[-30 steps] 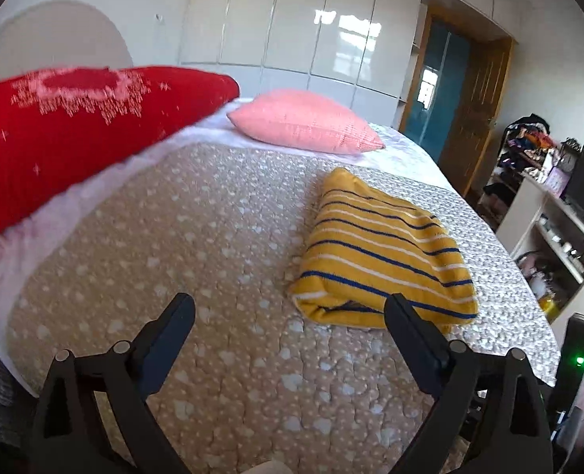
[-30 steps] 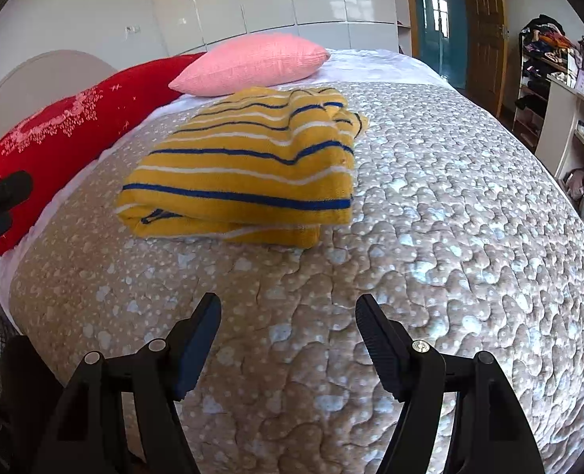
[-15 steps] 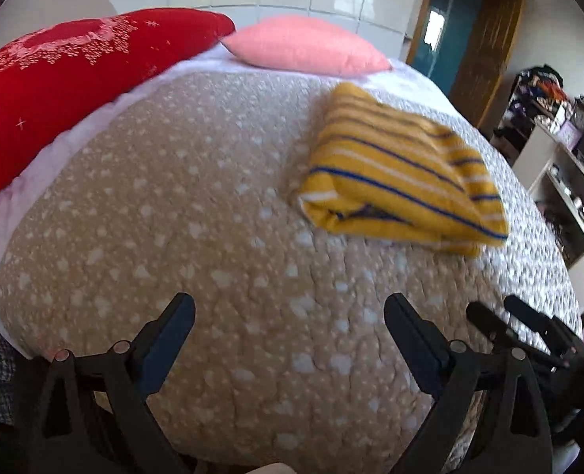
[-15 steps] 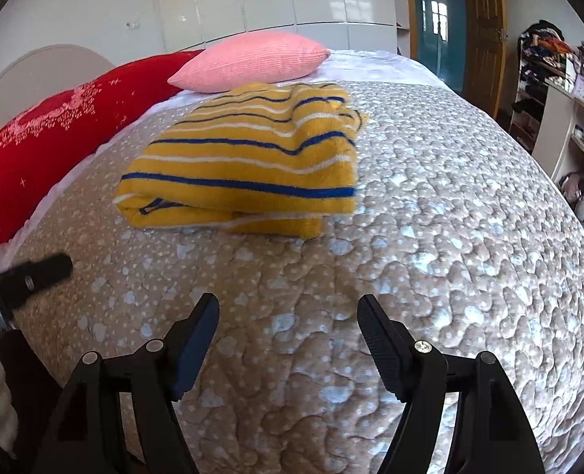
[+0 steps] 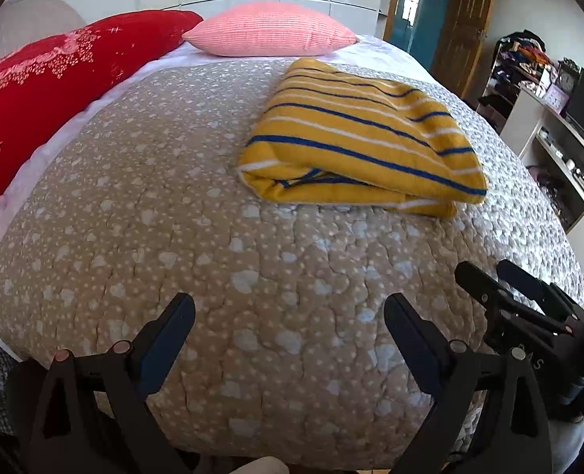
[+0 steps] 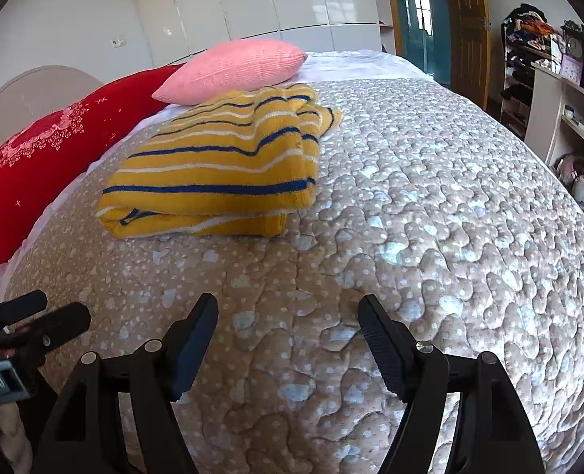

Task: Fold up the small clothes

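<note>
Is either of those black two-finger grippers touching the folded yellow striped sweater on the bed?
Apart. The right wrist view shows bare quilt between the right gripper and the folded yellow striped sweater; the left gripper likewise.

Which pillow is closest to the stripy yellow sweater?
The pink pillow. It sits right behind the folded yellow sweater, while the red pillow lies farther off along the bed's left side.

Bare quilt beside sweater; pillows behind.
</note>
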Available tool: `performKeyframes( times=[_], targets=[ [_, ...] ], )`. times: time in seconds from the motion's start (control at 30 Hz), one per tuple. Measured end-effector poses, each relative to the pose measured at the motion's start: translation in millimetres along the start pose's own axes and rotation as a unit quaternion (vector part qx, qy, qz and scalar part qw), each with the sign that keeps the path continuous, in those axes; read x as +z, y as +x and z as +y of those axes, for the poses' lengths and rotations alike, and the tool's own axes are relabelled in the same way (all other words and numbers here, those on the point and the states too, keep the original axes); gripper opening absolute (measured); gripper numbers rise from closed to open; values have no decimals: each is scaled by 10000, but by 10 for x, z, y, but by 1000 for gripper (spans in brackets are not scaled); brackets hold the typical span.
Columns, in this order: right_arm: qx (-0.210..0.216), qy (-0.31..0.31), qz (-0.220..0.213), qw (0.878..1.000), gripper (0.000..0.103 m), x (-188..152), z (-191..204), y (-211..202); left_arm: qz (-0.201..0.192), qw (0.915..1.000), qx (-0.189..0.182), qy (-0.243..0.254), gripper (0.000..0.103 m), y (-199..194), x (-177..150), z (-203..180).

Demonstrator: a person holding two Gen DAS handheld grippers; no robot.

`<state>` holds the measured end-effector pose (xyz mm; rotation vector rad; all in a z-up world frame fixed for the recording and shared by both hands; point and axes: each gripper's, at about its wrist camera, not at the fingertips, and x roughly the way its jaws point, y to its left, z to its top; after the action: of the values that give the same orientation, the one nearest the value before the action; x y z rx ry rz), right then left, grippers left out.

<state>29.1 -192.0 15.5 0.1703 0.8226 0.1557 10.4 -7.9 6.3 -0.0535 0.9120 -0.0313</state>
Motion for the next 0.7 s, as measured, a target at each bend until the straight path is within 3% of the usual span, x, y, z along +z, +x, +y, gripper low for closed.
performKeyframes(
  times=[0.27, 0.7],
  targets=[
    [-261, -324, -14, 9991, 82, -59, 115, 35, 98, 9998, 126, 119, 96, 52, -33, -59],
    [-462, -512, -44, 9976, 89, -81, 197, 107, 545, 9985, 30, -86, 96, 281, -85, 92]
  ],
)
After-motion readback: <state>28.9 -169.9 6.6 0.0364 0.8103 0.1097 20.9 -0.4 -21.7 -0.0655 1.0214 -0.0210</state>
